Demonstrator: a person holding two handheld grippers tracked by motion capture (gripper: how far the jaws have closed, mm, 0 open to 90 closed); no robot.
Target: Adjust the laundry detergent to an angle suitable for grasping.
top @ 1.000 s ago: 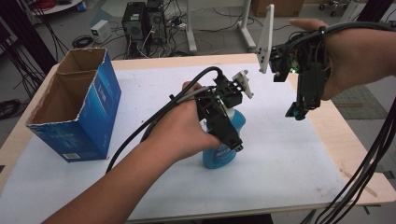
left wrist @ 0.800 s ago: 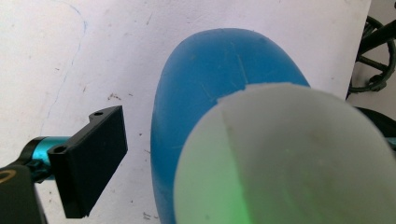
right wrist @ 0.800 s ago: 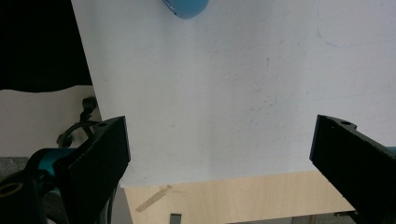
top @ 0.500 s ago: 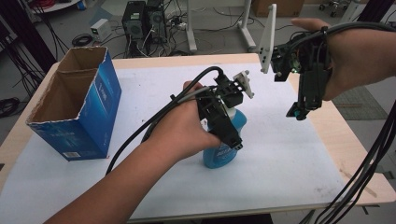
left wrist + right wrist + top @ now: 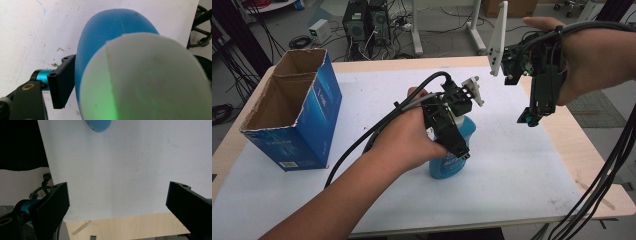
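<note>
High view: blue bottle (image 5: 457, 162), cap seemingly white.

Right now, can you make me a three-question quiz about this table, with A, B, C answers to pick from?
1. Where does the open cardboard box stand in the high view?
A. on the table's left part
B. on the table's right part
C. on the floor

2. What colour is the bottle body?
A. red
B. blue
C. green

3. How do the right gripper jaws stand?
A. wide apart with nothing between them
C. shut on the box
B. shut on the bottle

Answers:
1 A, the box sits at the left of the white table.
2 B, the body is blue under the left gripper, whose jaws have just been closing around the bottle, one pad against its side.
3 A, the right gripper view shows bare table between them.
</note>
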